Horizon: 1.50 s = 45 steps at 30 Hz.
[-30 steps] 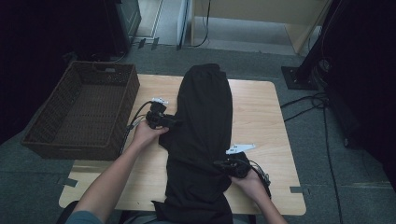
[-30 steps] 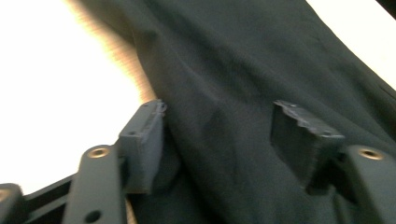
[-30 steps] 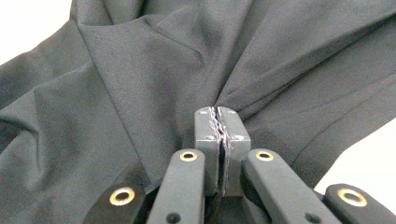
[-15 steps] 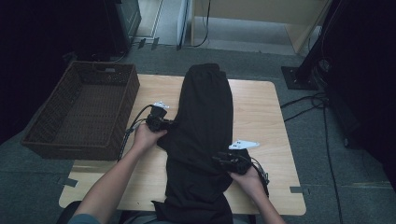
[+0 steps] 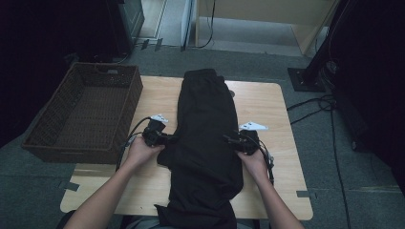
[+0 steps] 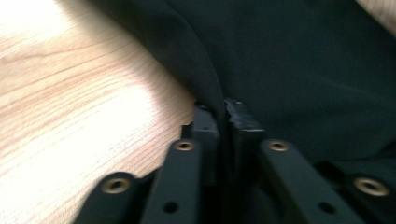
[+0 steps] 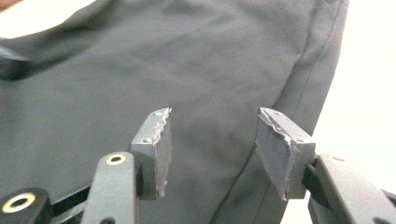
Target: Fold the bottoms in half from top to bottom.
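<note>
Black trousers (image 5: 205, 124) lie lengthwise down the wooden table (image 5: 267, 105), their near end hanging over the front edge. My left gripper (image 5: 168, 139) is at their left edge. In the left gripper view its jaws (image 6: 222, 109) pinch a fold of the black cloth (image 6: 303, 60); they have just closed and eased open a little, still with the fold between them. My right gripper (image 5: 227, 140) is at the trousers' right edge. Its jaws (image 7: 212, 135) have just been opening and stand apart above the cloth (image 7: 187, 60), holding nothing.
A dark wicker basket (image 5: 86, 109) stands on the table's left end, close to my left hand. Bare wood (image 6: 70, 93) lies left of the trousers and on the far right. Cables (image 5: 329, 119) run over the floor to the right, by a black stand (image 5: 305, 78).
The right gripper has let go of the cloth, opened, and moved away from the person along the trousers' right edge. The left gripper has shifted slightly nearer and closed on the left edge.
</note>
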Each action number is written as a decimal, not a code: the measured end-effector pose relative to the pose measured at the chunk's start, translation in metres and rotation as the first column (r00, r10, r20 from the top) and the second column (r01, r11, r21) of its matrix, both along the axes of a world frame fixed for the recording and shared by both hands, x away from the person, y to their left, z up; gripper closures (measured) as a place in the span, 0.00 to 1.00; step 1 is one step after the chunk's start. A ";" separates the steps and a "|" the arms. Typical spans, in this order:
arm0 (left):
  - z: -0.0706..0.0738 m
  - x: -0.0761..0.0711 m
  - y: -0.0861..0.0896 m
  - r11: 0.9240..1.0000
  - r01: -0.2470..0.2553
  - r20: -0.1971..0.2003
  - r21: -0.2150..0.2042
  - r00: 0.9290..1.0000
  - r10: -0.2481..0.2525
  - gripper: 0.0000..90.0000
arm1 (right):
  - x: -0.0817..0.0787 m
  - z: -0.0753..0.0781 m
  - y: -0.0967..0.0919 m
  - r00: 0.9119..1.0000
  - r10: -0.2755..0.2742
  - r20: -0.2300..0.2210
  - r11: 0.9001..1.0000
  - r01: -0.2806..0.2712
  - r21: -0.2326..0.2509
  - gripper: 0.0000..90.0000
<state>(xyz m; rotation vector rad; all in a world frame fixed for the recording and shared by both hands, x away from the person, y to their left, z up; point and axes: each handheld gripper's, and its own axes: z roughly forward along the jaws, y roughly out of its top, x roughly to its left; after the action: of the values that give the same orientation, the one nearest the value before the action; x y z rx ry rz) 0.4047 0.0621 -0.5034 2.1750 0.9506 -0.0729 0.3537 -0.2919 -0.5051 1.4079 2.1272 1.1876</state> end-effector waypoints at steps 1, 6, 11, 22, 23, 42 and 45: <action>-0.001 0.001 0.001 1.000 -0.009 -0.006 -0.016 1.000 0.009 0.84 | 0.007 -0.001 0.002 1.000 -0.006 -0.005 1.000 0.006 -0.020 0.52; -0.005 0.001 0.001 0.998 -0.050 0.005 -0.047 0.999 0.050 0.72 | 0.031 -0.010 0.008 0.998 -0.070 -0.009 0.989 0.068 -0.129 0.60; -0.006 0.001 0.000 0.997 -0.061 0.015 -0.044 0.998 0.061 0.79 | 0.033 -0.012 0.011 0.997 -0.079 -0.014 0.989 0.076 -0.130 0.93; 0.011 -0.023 0.011 0.999 -0.027 -0.048 -0.017 0.999 0.026 0.95 | -0.014 0.013 0.007 1.000 -0.021 -0.005 0.997 0.021 -0.072 1.00; 0.011 -0.027 0.012 1.000 -0.023 -0.062 -0.020 0.998 0.022 0.95 | -0.018 0.012 0.004 0.999 -0.016 -0.028 0.998 0.014 -0.062 1.00; 0.001 0.014 -0.018 0.999 -0.028 0.004 -0.025 1.000 0.028 0.67 | 0.019 0.000 0.005 0.999 0.028 -0.038 1.000 -0.028 -0.004 0.82; -0.005 0.016 -0.018 0.999 -0.033 0.008 -0.034 0.999 0.033 0.74 | 0.023 -0.006 0.008 0.998 0.028 -0.049 0.999 -0.030 -0.023 0.85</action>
<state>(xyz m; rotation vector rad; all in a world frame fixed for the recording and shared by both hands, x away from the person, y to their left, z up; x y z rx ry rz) 0.4207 0.0440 -0.5089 2.1264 0.9737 -0.0630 0.3764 -0.2842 -0.5113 1.4142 2.1942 1.1464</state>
